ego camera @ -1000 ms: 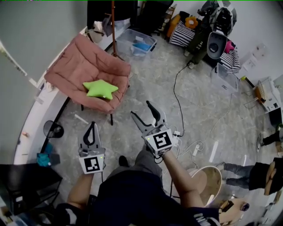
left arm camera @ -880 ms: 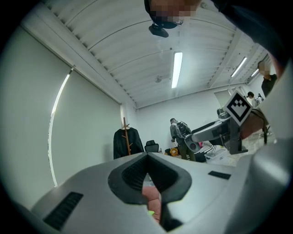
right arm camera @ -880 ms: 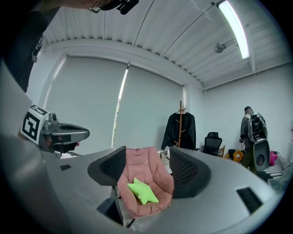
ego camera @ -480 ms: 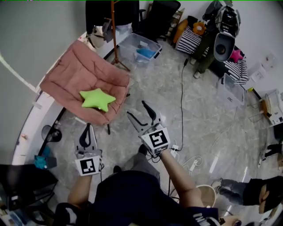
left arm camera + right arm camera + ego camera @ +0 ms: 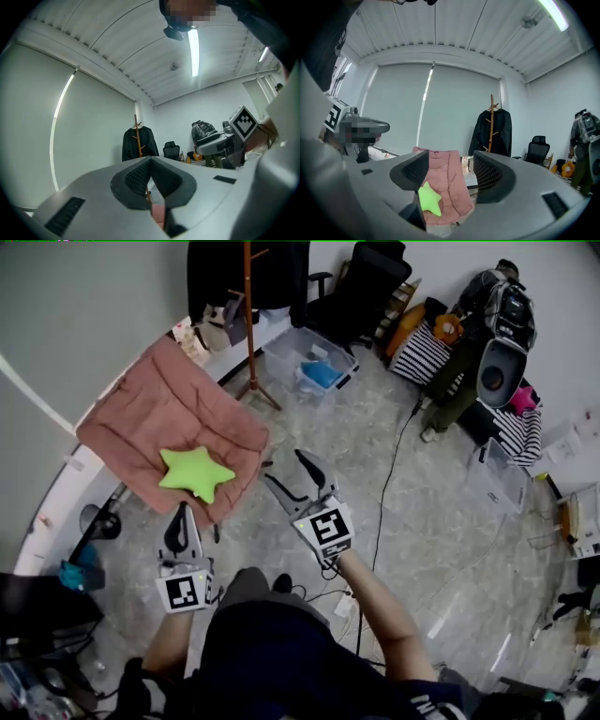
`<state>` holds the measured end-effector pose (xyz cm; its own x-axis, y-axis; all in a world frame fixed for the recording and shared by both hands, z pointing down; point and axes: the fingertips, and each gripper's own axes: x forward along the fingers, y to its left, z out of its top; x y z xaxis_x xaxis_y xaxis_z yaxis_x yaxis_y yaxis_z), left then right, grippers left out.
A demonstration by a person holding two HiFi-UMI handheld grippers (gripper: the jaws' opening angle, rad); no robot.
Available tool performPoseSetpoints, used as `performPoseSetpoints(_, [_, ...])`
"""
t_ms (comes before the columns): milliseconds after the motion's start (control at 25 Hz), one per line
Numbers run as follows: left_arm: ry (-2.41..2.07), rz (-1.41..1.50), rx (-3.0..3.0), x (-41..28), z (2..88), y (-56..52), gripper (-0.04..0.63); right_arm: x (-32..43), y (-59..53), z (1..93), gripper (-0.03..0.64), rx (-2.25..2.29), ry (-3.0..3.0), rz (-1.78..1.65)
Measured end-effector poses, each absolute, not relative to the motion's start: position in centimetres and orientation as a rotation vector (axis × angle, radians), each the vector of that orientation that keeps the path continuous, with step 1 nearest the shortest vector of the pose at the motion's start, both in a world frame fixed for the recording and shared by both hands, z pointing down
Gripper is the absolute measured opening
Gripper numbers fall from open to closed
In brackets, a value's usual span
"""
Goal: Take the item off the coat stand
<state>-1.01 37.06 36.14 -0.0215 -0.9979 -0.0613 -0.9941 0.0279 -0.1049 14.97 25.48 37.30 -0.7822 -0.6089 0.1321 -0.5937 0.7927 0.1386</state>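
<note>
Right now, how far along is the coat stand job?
Done: nothing. The black coat hangs on the coat stand, well ahead. In hand: nothing; left gripper shut and empty, right gripper open and empty, both over the floor by the pink chair. Left: walk up, grip the coat, lift it off.

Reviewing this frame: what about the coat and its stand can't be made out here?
Head view: the top edge cuts off the upper part of the black coat, along with whatever hook holds it.
Left gripper view: the base of the coat stand is hidden behind the shut jaws of the left gripper.
Right gripper view: how the coat hangs is too small to tell.
</note>
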Motion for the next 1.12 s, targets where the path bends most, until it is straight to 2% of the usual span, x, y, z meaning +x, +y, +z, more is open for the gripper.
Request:
performPoseSetpoints(400, [2.214,-0.065,-2.046,-1.7,36.9,20.6,0.023,12.6,6.9,39.6,0.311,0.878,-2.84,-0.121])
performPoseSetpoints(1120, [2.44,-0.155,-1.808,-10.7,37.8,-6.0,0.023,-2.1,-30.1,45.1,0.298,0.726,-2.854,-0.086])
